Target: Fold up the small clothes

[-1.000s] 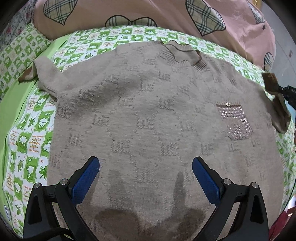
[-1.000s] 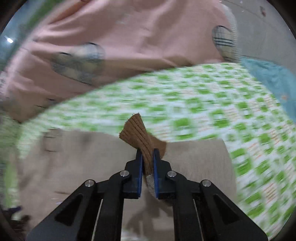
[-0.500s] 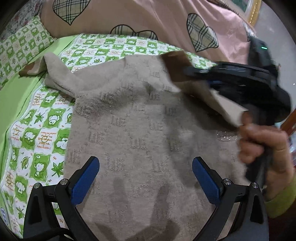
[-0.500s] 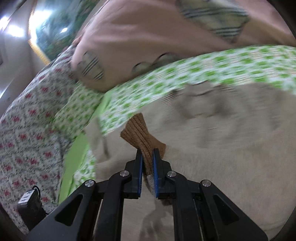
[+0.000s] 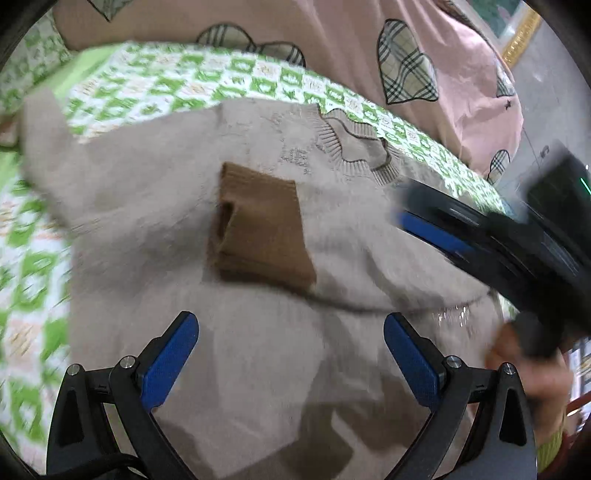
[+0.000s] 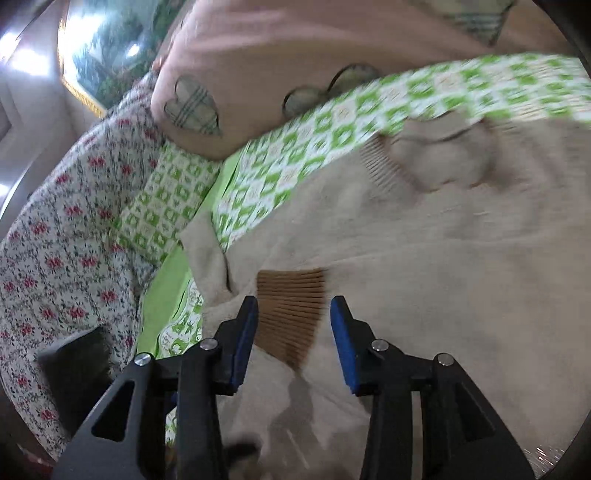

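A green-checked sheet (image 5: 236,79) covers the bed, with a pink quilt (image 5: 332,33) heaped along its far edge and a floral cloth (image 6: 55,258) at the left side in the right wrist view. A beige sweater (image 5: 258,350) lies spread over the middle of the sheet, collar (image 5: 354,144) toward the quilt. Its right sleeve is folded across the chest, so the brown cuff (image 5: 260,232) rests flat on the body just below the collar; the other sleeve (image 5: 40,122) reaches out toward the sheet's left edge. The left gripper (image 5: 291,354) hovers over the lower body with its jaws spread wide and nothing between them. The right gripper (image 6: 293,332) has just been opening; the cuff lies between its blue pads, apparently free of both, though blur makes that less than sure. The right hand (image 5: 528,373) shows at the right edge, blurred.
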{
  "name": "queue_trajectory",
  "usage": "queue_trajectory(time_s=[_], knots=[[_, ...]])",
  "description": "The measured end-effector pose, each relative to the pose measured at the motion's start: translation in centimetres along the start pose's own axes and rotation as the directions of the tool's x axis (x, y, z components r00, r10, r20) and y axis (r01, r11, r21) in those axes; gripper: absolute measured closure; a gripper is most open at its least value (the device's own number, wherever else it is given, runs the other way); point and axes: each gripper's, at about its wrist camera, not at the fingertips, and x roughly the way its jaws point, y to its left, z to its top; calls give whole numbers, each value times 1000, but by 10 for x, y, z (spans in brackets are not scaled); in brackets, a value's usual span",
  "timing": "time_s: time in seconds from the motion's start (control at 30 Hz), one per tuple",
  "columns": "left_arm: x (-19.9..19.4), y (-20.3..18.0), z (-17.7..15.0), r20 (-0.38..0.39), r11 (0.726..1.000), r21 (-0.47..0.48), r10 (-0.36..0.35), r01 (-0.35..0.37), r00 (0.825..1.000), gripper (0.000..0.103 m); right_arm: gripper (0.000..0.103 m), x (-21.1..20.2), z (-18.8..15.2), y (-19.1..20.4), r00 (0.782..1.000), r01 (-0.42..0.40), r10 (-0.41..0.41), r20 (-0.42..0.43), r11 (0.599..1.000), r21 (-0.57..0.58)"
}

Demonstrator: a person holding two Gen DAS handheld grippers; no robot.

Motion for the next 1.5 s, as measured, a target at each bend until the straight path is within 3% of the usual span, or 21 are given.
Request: queue_trajectory(time_s=[0.07, 0.17, 0.23, 0.27, 0.33, 0.47, 0.53, 0.67, 0.73, 0.83, 0.87, 0.9, 0.93, 1.0, 1.07, 1.2, 1.27, 1.33, 1.43, 1.5], knots=[[18, 6, 15, -12, 999, -41, -17, 16, 1000, 2, 61, -28, -3, -14, 999, 26, -27, 40, 999, 22], [26, 11, 33, 47, 997, -72, -30, 34, 998, 9, 60, -73, -14, -38, 990, 98, -103, 95, 993, 61], [28, 12, 41, 81, 997, -70, -40, 46, 996, 52, 60, -94, -23, -50, 981, 143, -153, 122, 986, 89], [29, 11, 43, 70, 997, -65, -47, 51, 996, 94, 60, -106, -27, -58, 973, 170, -184, 138, 980, 108], [21, 13, 47, 87, 997, -65, -42, 47, 995, 92, 60, -128, -32, -74, 952, 238, -262, 159, 958, 159], [1, 32, 44, 145, 996, -84, 55, -43, 988, 93, 60, -163, -28, -109, 904, 351, -392, 169, 908, 228], [2, 43, 41, 127, 994, -104, 34, -20, 991, 92, 60, -168, -21, -123, 893, 374, -420, 164, 893, 251], [-1, 36, 35, 125, 997, -55, 54, -47, 991, 92, 53, -148, 3, -144, 894, 399, -436, 102, 880, 257], [-1, 35, 35, 123, 997, -58, 62, -55, 990, 92, 42, -130, 17, -151, 893, 420, -446, 62, 875, 241], [1, 39, 34, 115, 996, -71, 64, -57, 991, 92, 41, -104, 32, -163, 893, 438, -450, 8, 873, 215], [1, 38, 34, 115, 996, -68, 69, -62, 991, 92, 45, -94, 34, -167, 900, 431, -436, -22, 880, 201], [2, 35, 33, 115, 996, -62, 75, -68, 991, 92, 58, -86, 38, -167, 889, 456, -456, -42, 874, 168], [1, 32, 33, 117, 996, -52, 78, -73, 990, 92, 93, -85, 36, -165, 882, 469, -469, -42, 871, 144], [-1, 26, 35, 128, 997, -35, 77, -73, 989, 92, 93, -97, 39, -162, 888, 456, -459, -12, 878, 143], [1, 22, 36, 132, 997, -30, 73, -70, 989, 92, 93, -112, 39, -160, 878, 469, -477, 29, 871, 147], [18, 24, 32, 87, 993, -12, 119, -119, 989, 87, 91, -103, 32, -171, 862, 501, -506, -8, 850, 164], [12, 28, 28, 82, 994, -17, 107, -106, 991, 82, 83, -108, 26, -169, 856, 507, -518, 9, 841, 187], [-2, 33, 23, 89, 995, -28, 98, -96, 991, 74, 73, -116, 24, -159, 834, 534, -550, 35, 822, 201], [-29, 45, 13, 116, 995, -46, 98, -93, 988, 69, 66, -136, 17, -134, 841, 506, -528, 115, 844, 178], [-48, 58, 8, 139, 992, -73, 111, -101, 984, 58, 62, -143, 9, -114, 855, 481, -499, 141, 865, 145]])
